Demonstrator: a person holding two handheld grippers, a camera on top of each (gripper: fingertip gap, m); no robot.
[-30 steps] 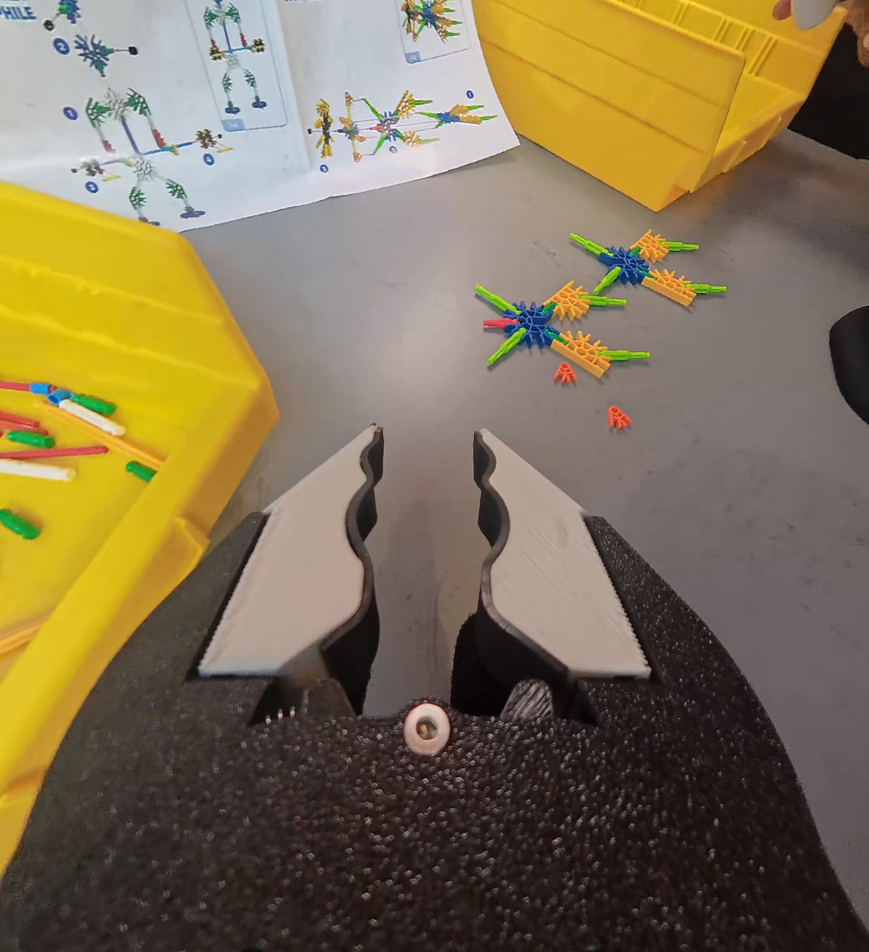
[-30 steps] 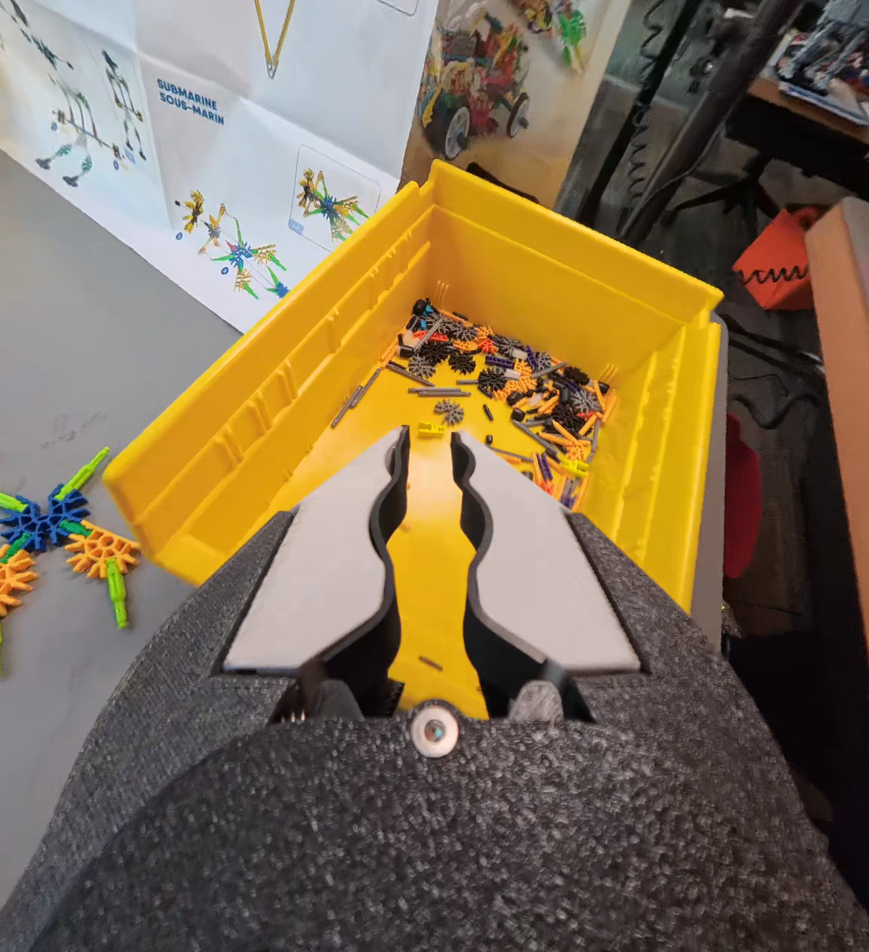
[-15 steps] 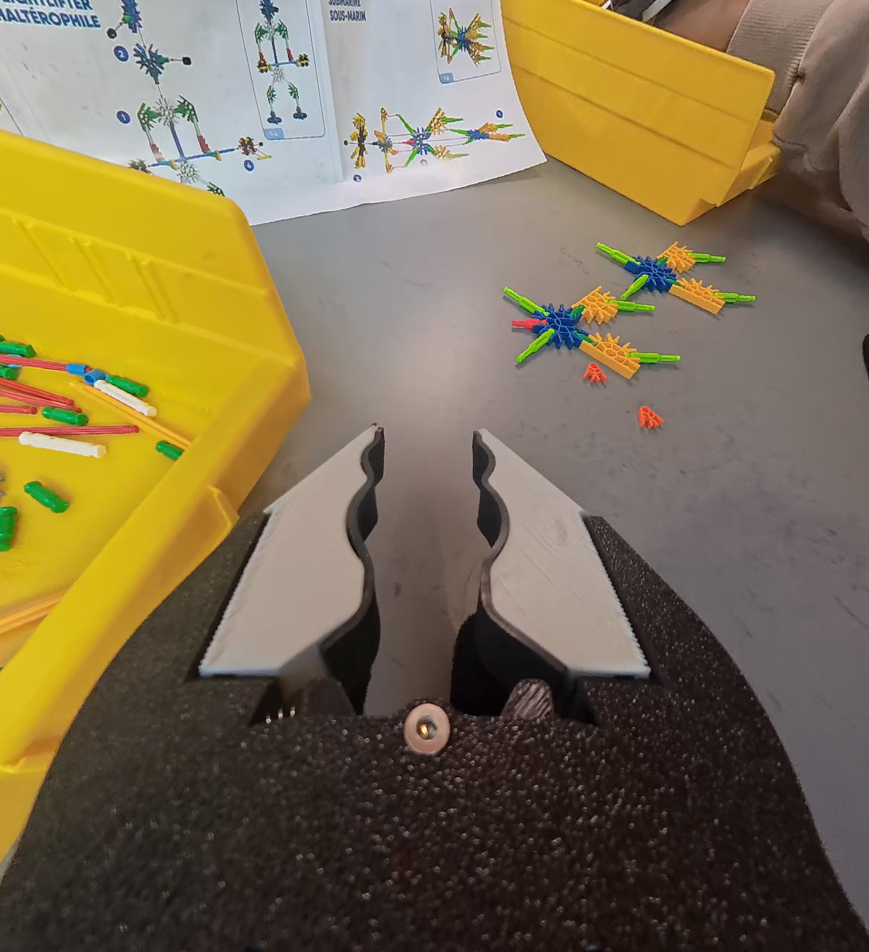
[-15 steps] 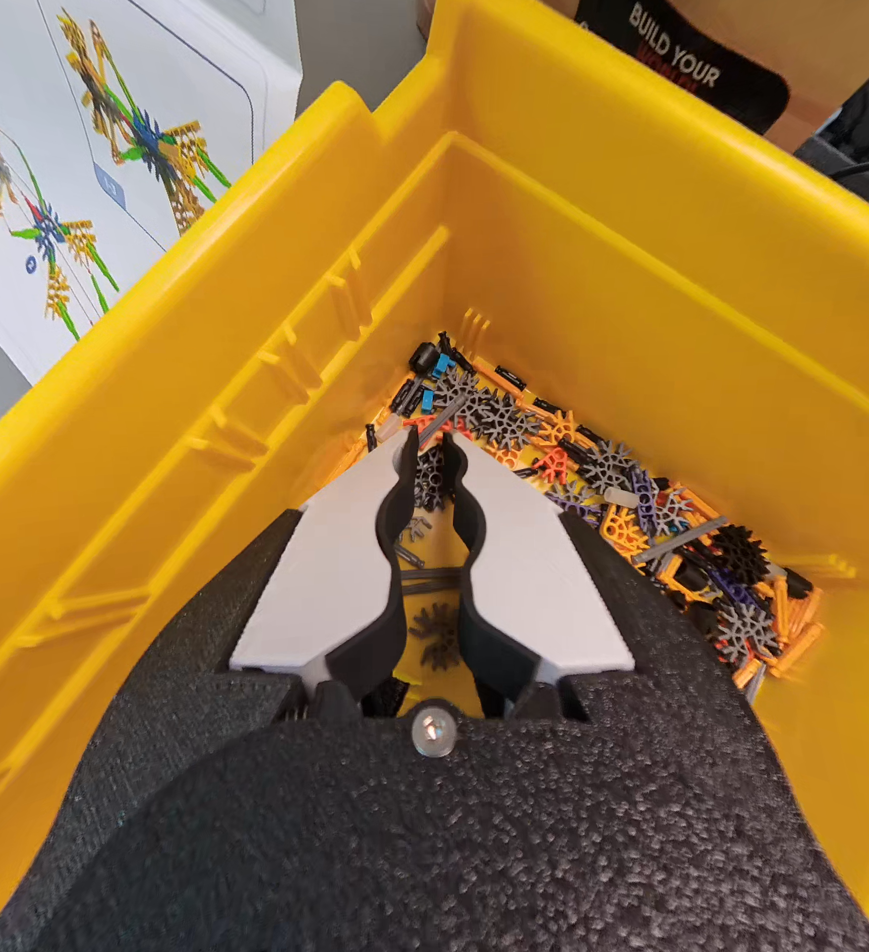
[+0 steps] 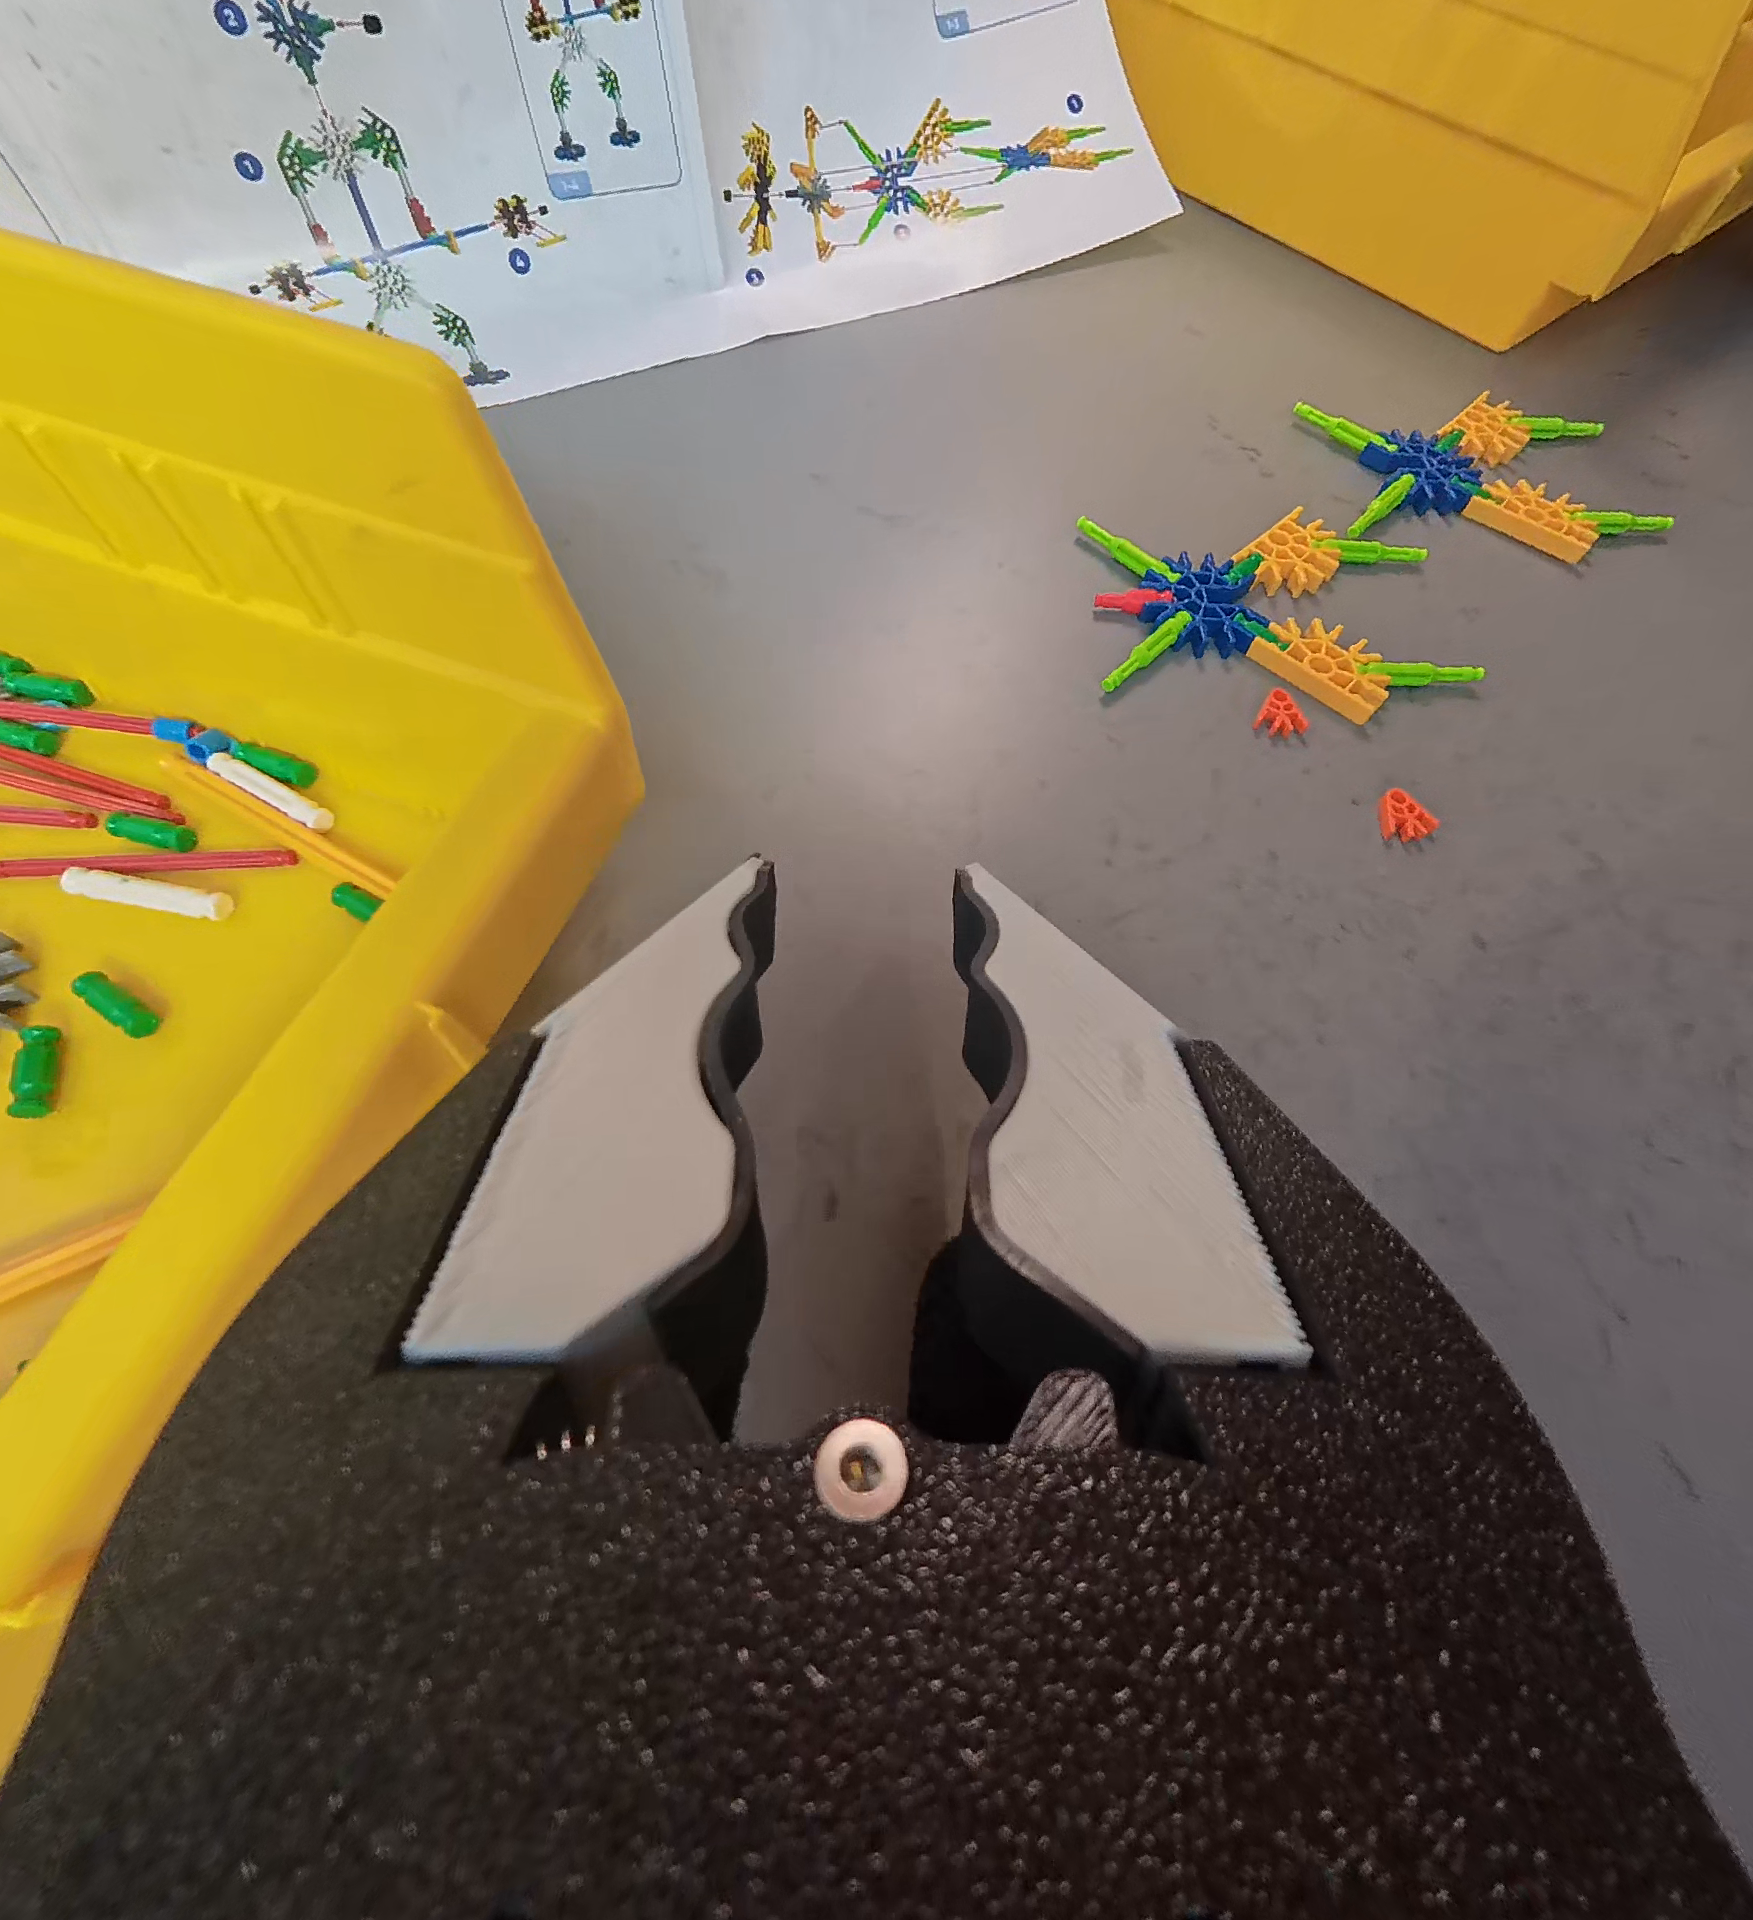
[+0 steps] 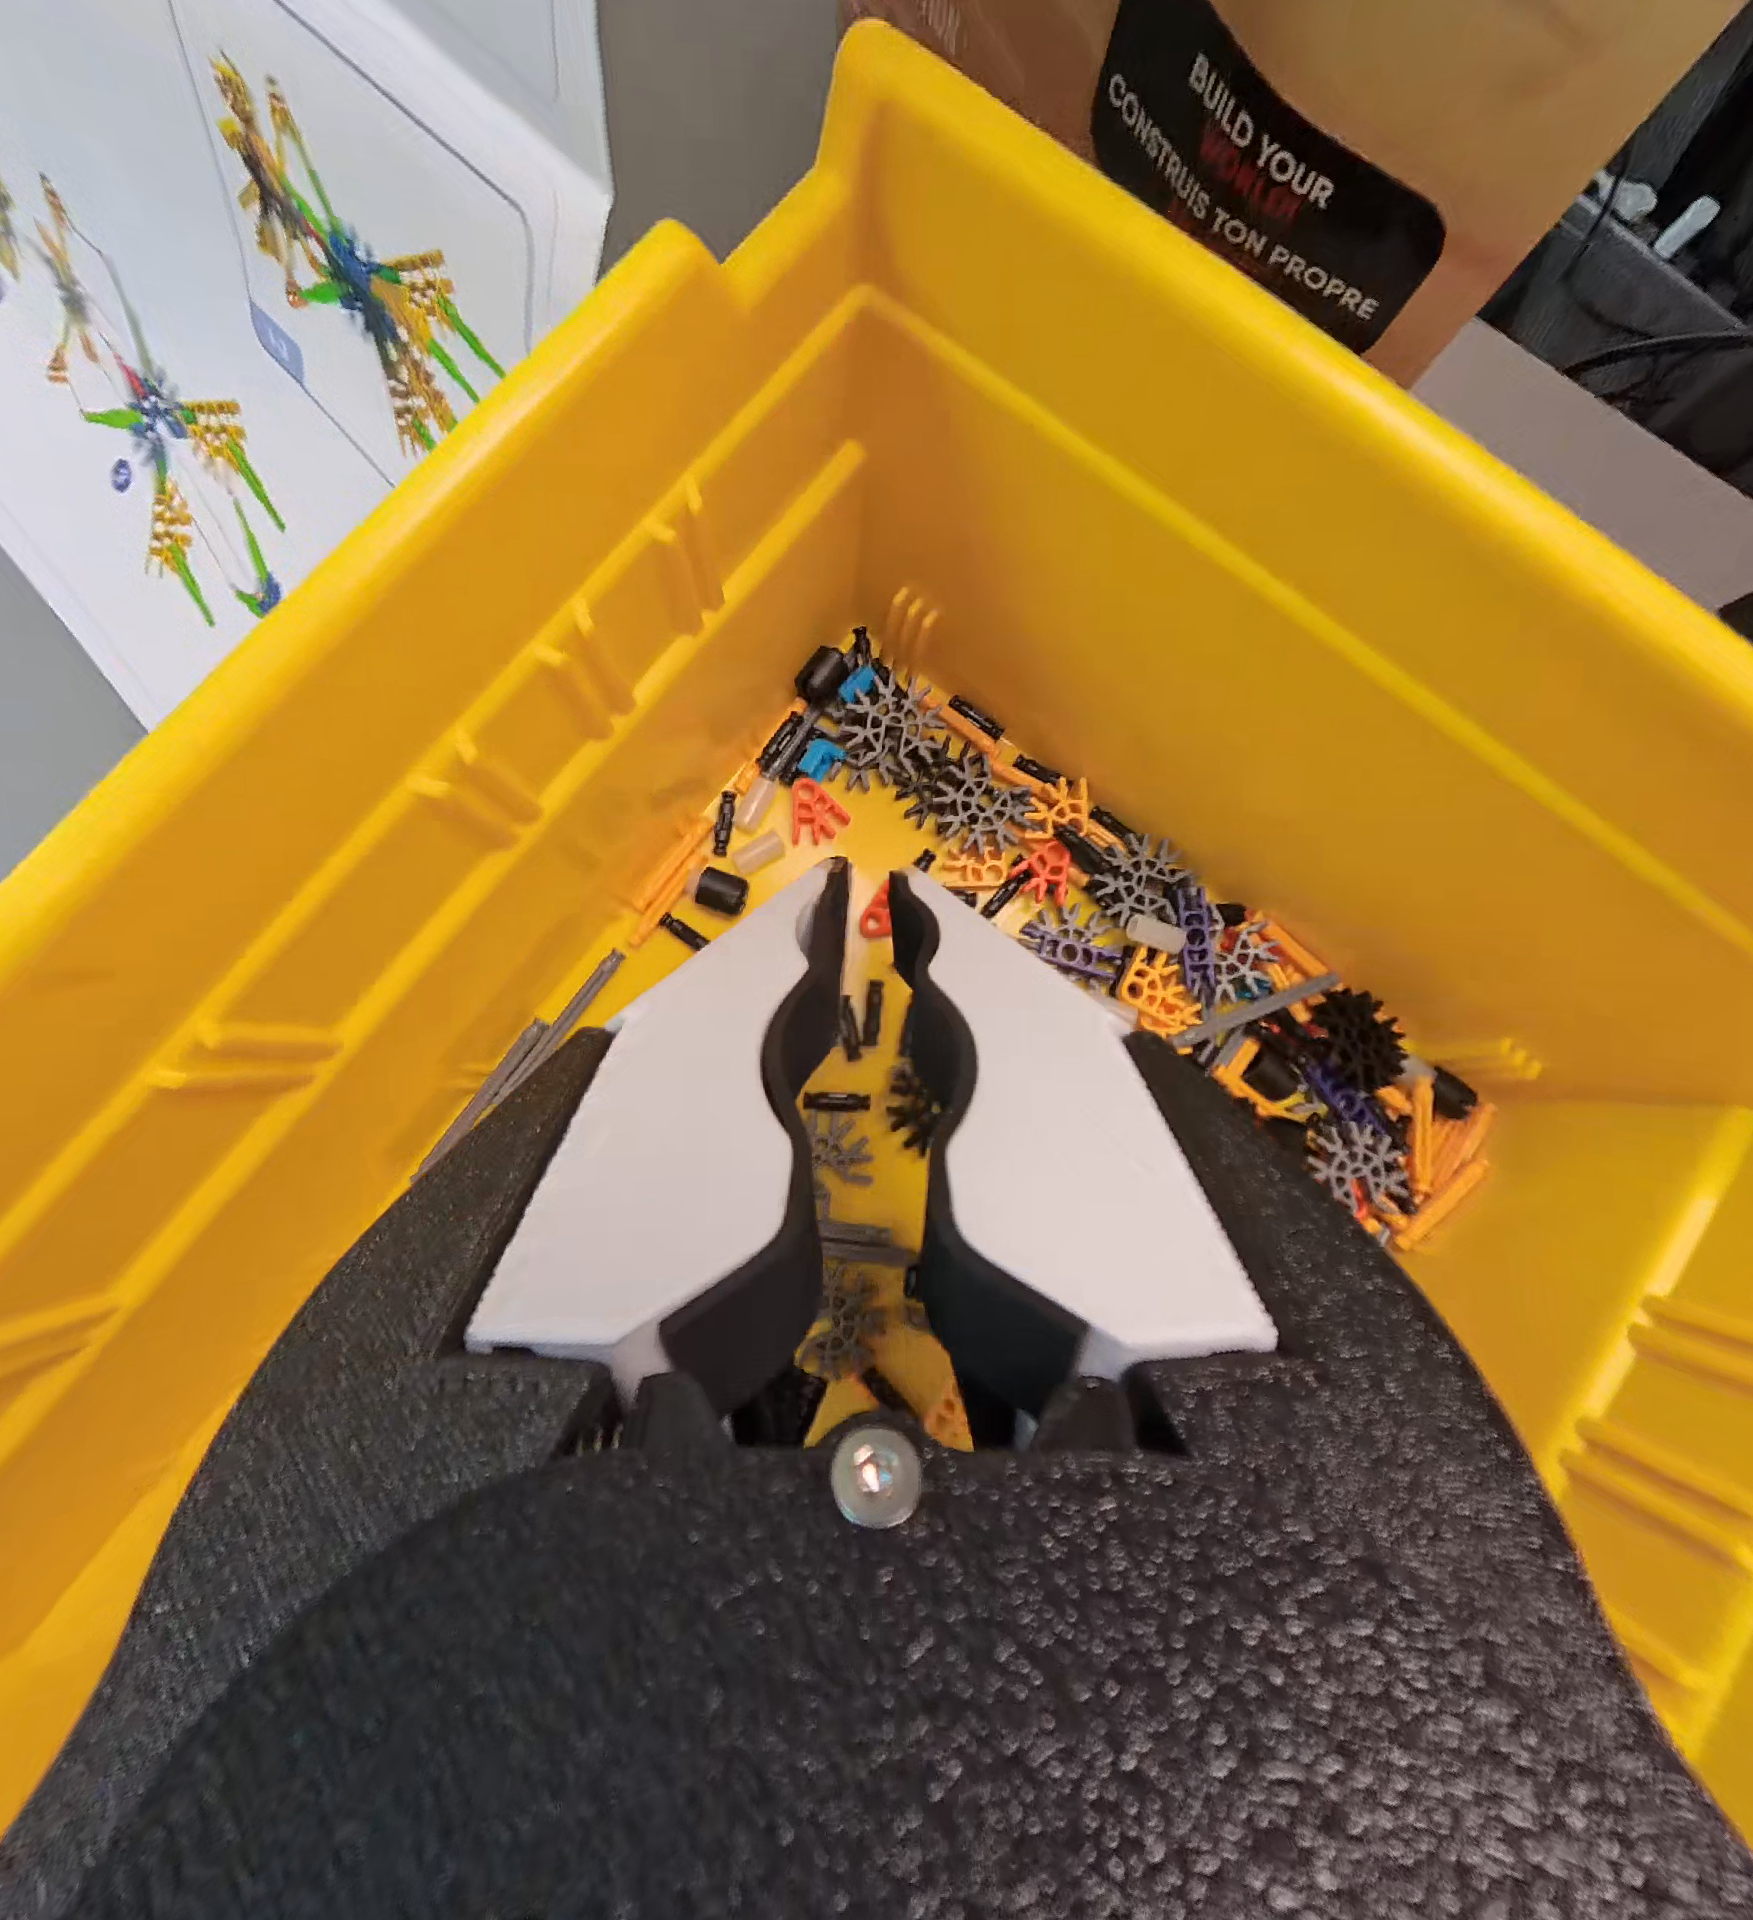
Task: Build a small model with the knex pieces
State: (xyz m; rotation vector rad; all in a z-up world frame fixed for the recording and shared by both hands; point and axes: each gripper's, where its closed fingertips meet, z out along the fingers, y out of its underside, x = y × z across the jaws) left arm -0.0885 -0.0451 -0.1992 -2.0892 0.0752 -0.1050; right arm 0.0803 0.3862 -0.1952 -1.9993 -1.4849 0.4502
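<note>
Reaching into the yellow bin (image 6: 1215,582), the right gripper (image 6: 867,883) hangs with jaws narrowly parted around a red connector (image 6: 877,912) mid-frame, while the left gripper (image 5: 864,878), jaws spread and empty, hovers over the grey table (image 5: 851,582) beside a tray (image 5: 259,540).

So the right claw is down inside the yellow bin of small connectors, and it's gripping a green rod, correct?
Not quite. In the right wrist view the right claw is inside the yellow bin, but at its tips sits a small orange-red connector, not a green rod.
</note>
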